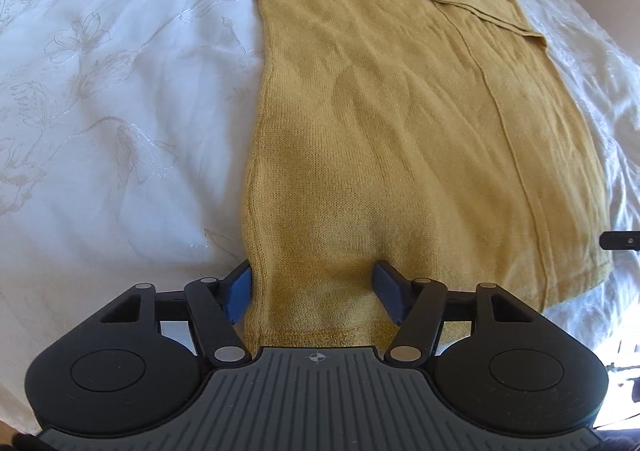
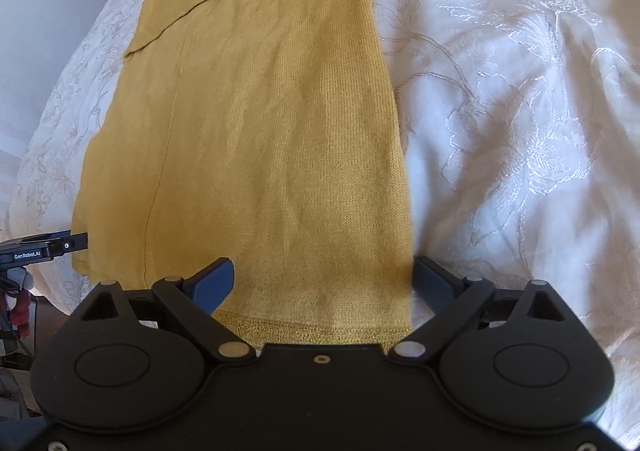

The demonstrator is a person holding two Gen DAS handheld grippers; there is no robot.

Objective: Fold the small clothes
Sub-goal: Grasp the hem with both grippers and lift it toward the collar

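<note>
- The mustard knit garment (image 1: pixel 400 123) lies flat, partly folded, on the white embroidered bedspread (image 1: pixel 120 91)
- The left gripper (image 1: pixel 316 287) is about half open, its blue pads straddling the hem's left corner without pinching it
- The right gripper (image 2: pixel 324 283) is wide open over the hem's right corner, holding nothing

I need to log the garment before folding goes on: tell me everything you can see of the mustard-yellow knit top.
The mustard-yellow knit top is a thin, fine-ribbed knit with a glittery band along its near hem. It lies flat on the white embroidered bedspread, lightly wrinkled, its sides apparently folded inward, leaving a lengthwise edge line. The left gripper and right gripper each straddle a near hem corner, jaws open.
</note>
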